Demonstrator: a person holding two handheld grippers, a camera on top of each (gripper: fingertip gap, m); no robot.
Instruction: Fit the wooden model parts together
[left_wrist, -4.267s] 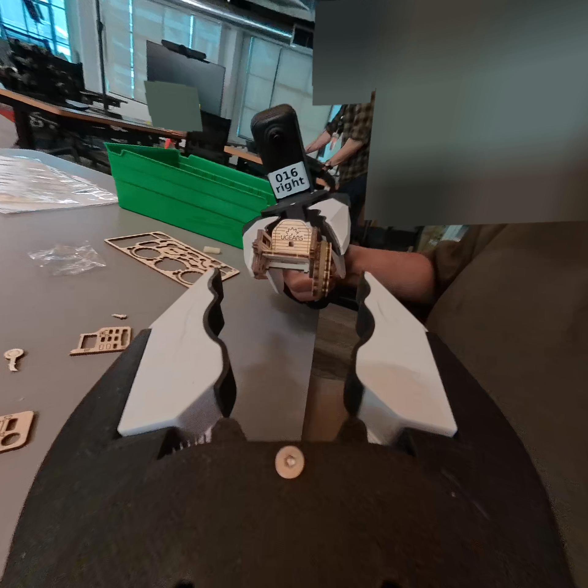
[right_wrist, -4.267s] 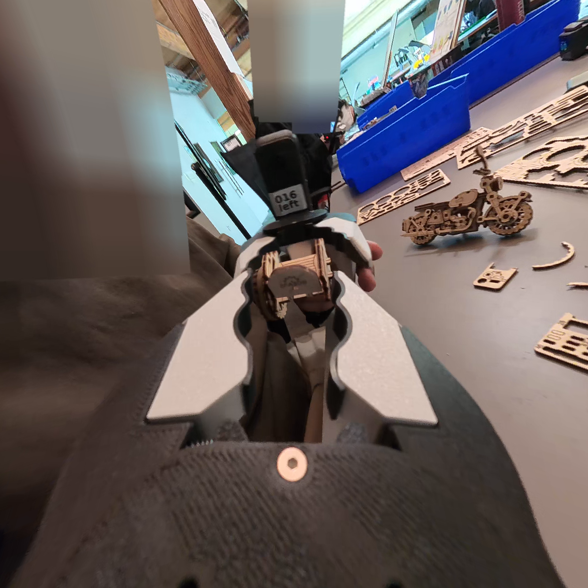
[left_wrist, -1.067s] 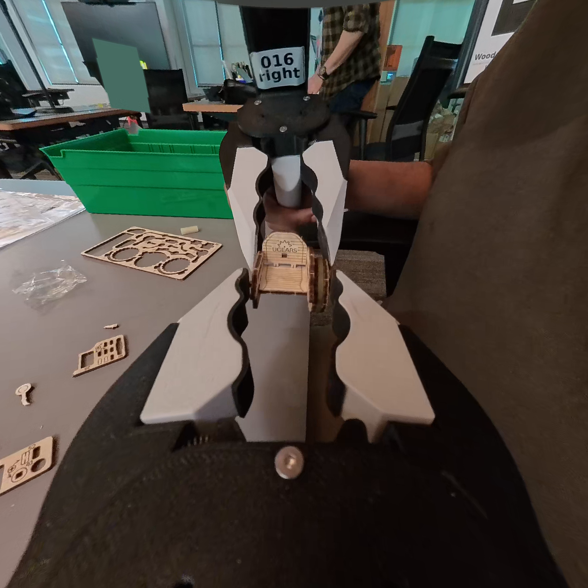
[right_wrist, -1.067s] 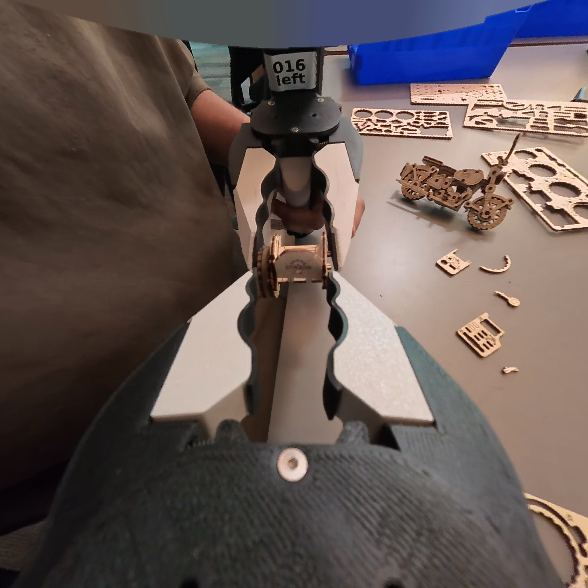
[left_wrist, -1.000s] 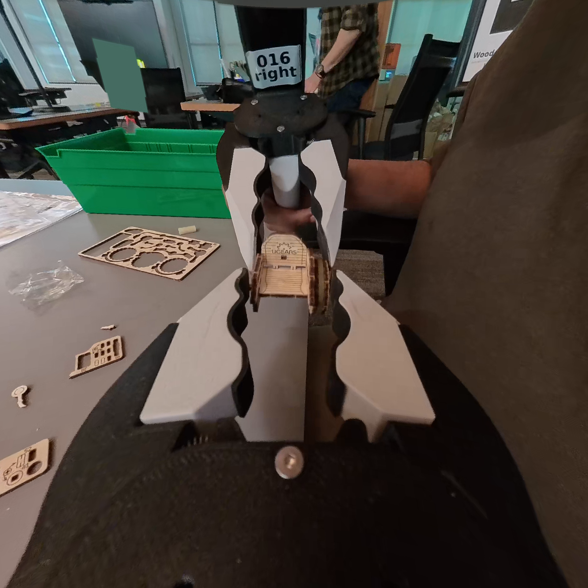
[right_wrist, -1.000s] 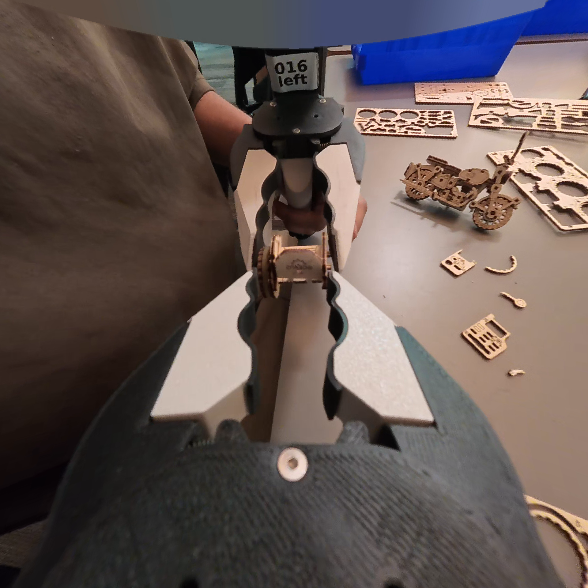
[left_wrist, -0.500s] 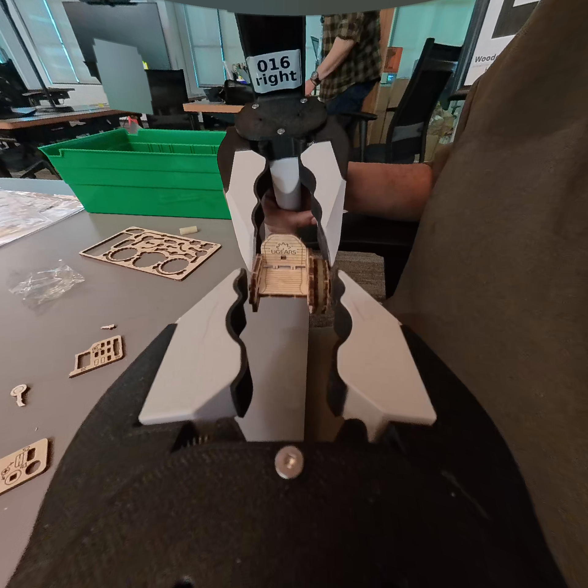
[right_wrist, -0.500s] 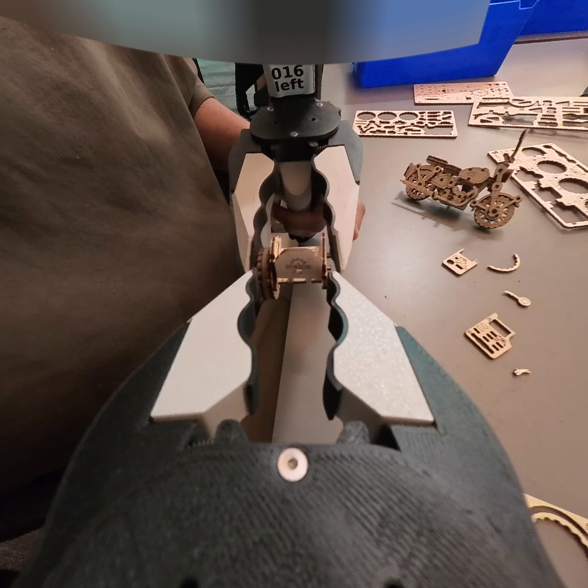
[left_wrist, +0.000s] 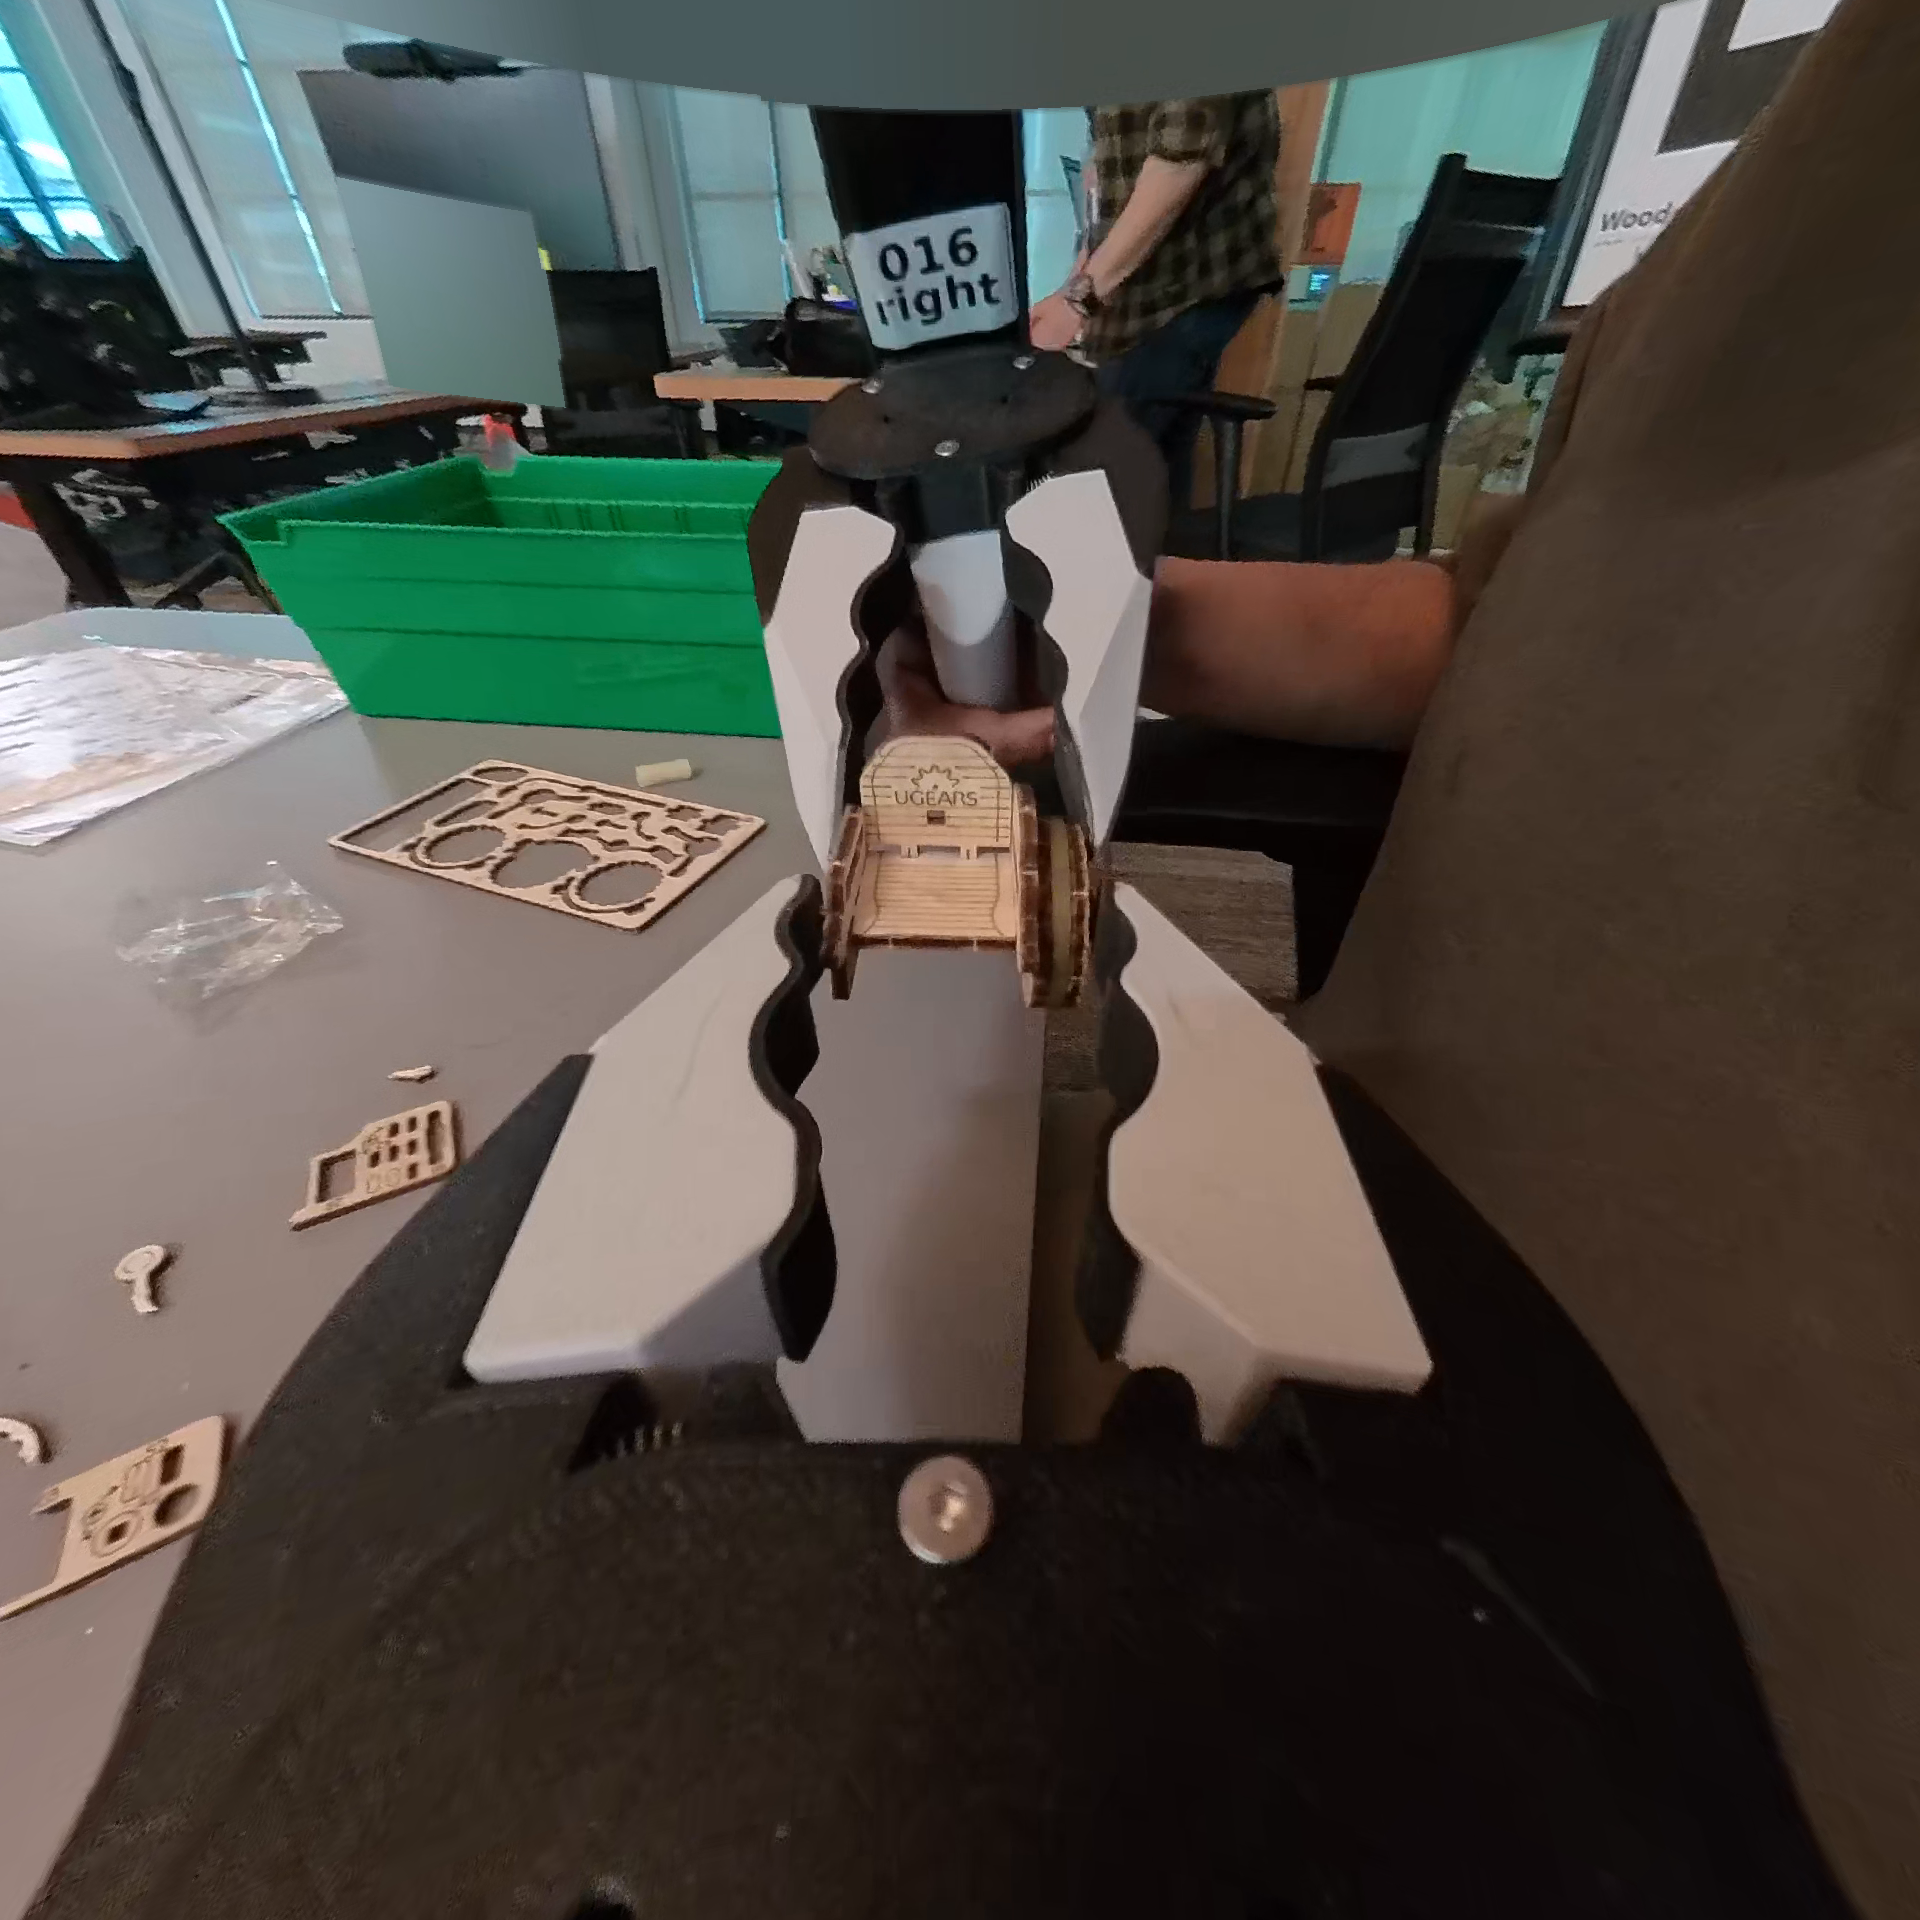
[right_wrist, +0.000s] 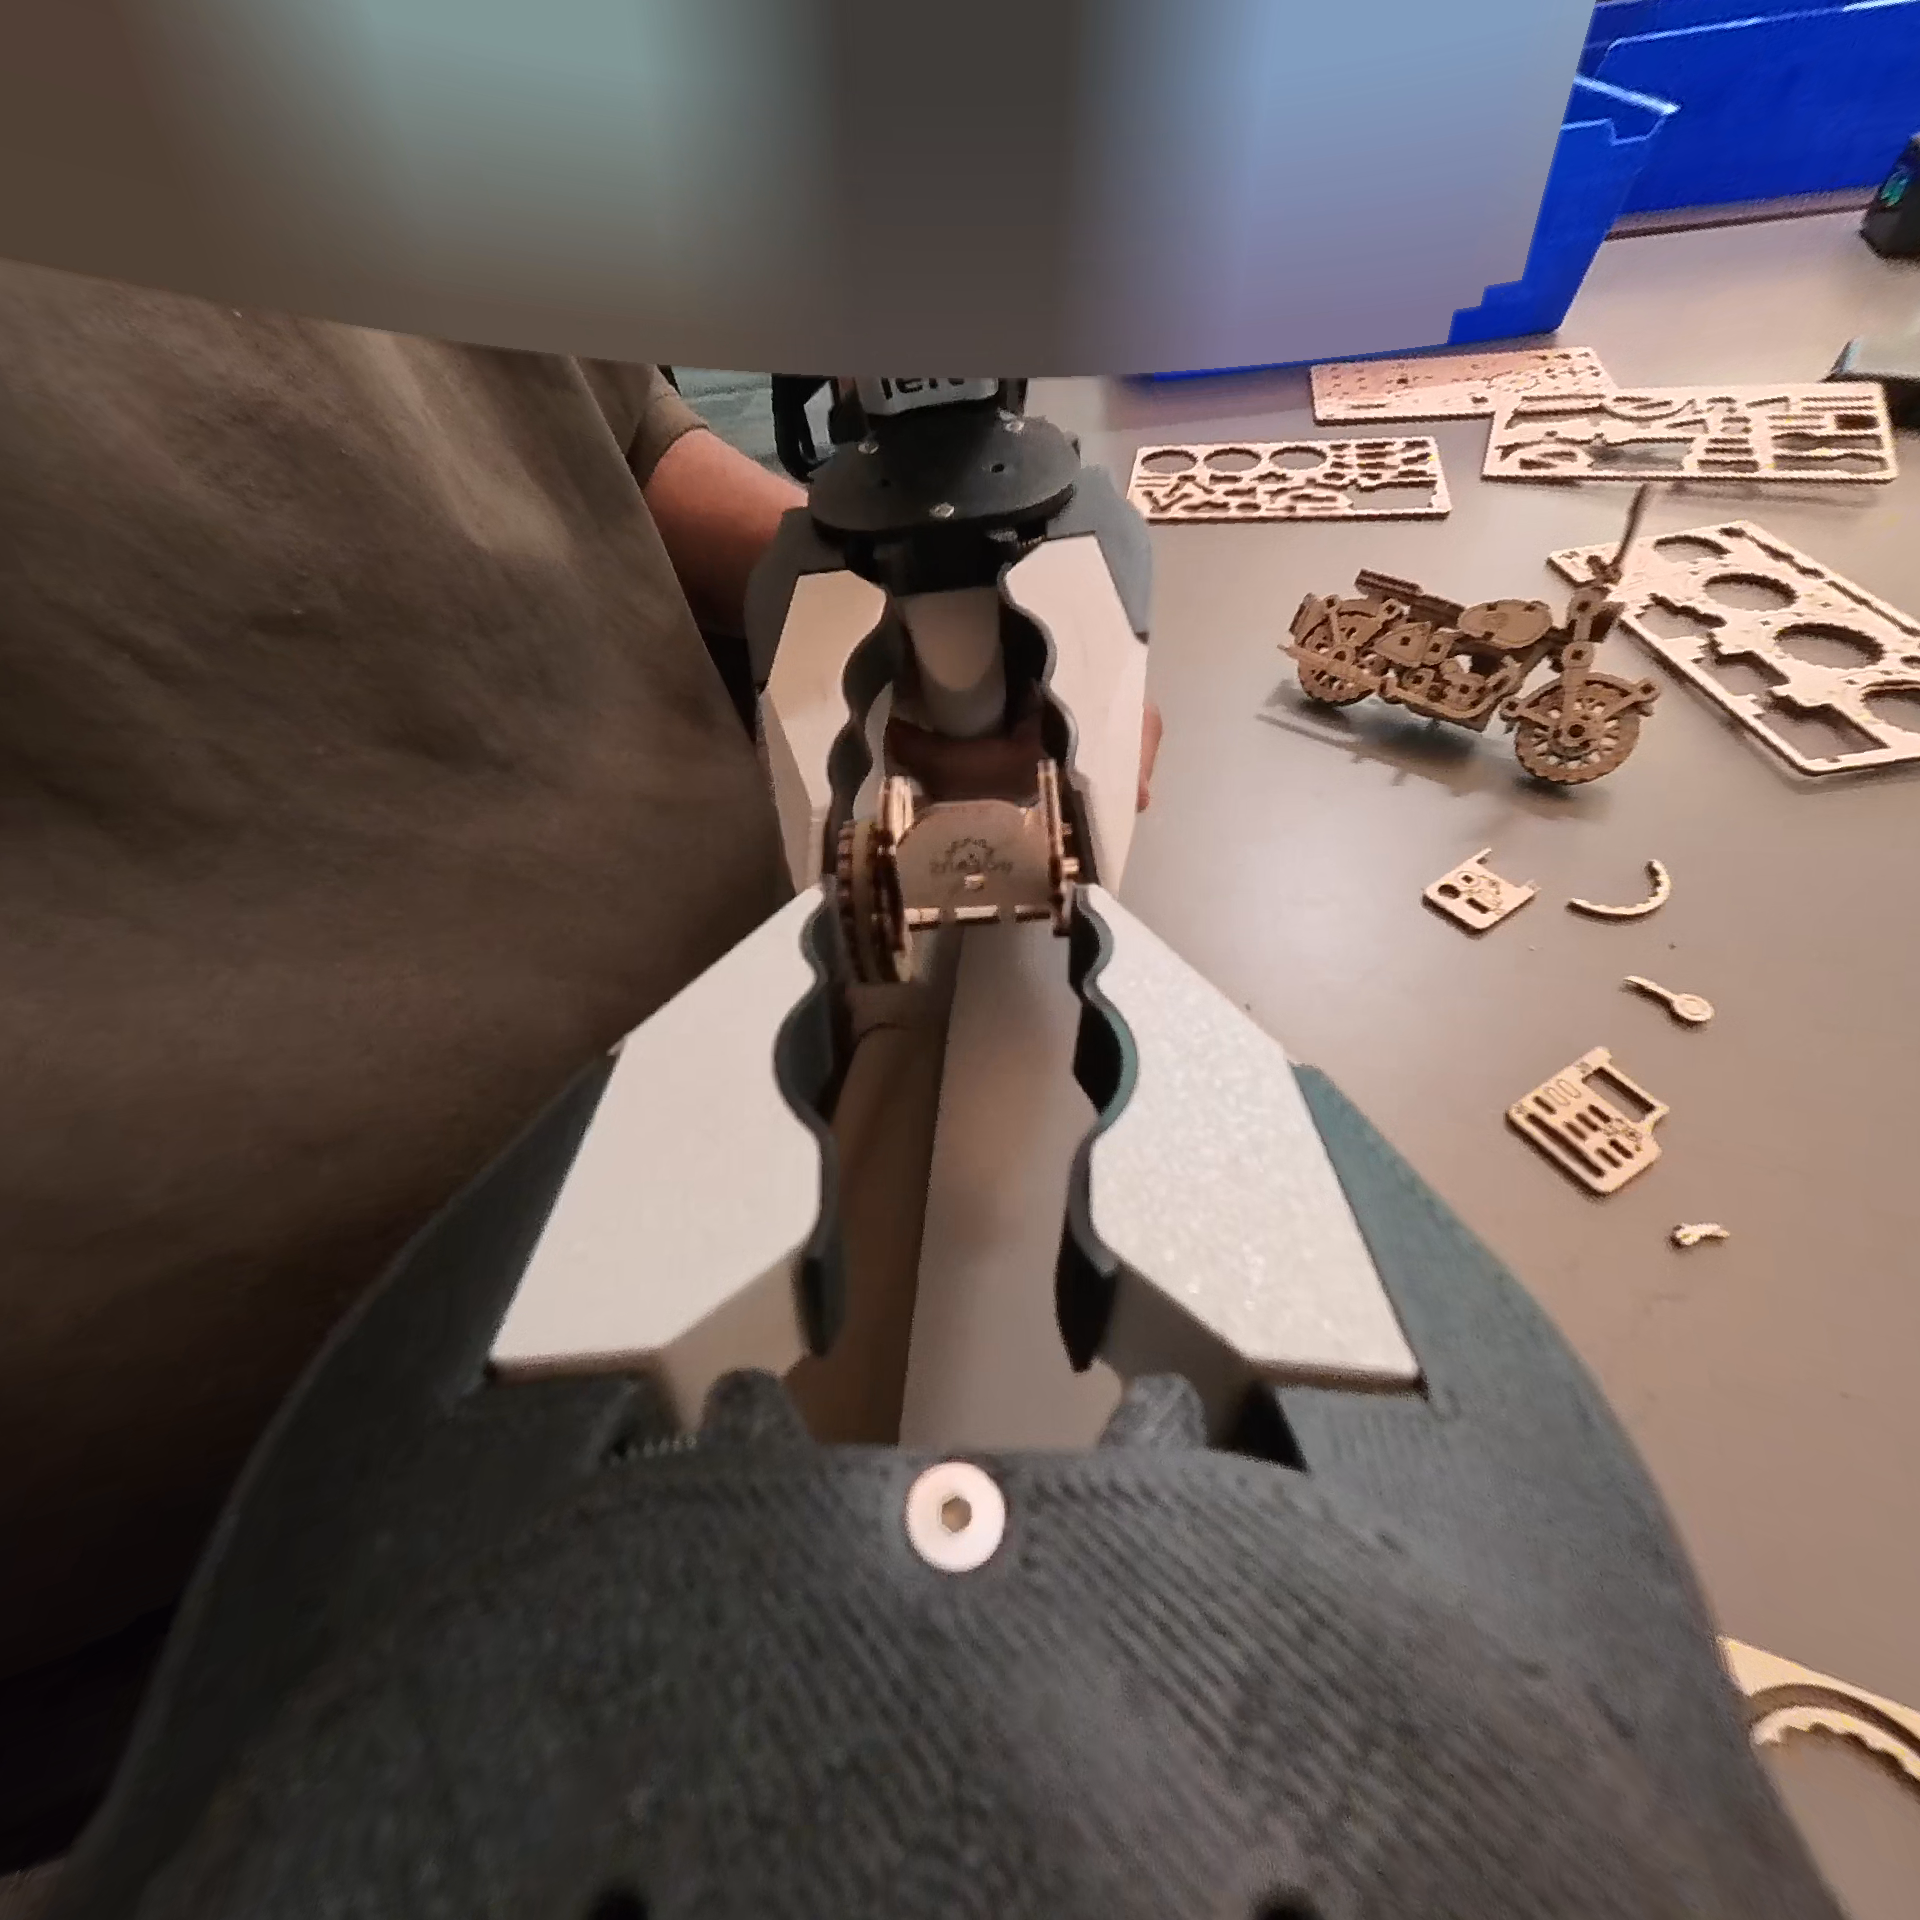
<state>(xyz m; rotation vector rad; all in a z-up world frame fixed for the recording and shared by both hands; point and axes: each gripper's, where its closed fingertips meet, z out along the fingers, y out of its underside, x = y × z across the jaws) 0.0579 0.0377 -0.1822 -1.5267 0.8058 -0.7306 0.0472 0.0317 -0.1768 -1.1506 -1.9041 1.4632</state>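
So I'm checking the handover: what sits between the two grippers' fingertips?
The small wooden seat assembly, with a gear wheel on one side, spans both. The left gripper and right gripper each touch it, clearest in the left wrist view.

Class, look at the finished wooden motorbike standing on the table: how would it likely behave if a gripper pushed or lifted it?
The motorbike is thin cut-out wood, so it is probably light and fragile. It stands upright on two narrow wheels, so a sideways push would likely tip it; an endwise push might roll it.
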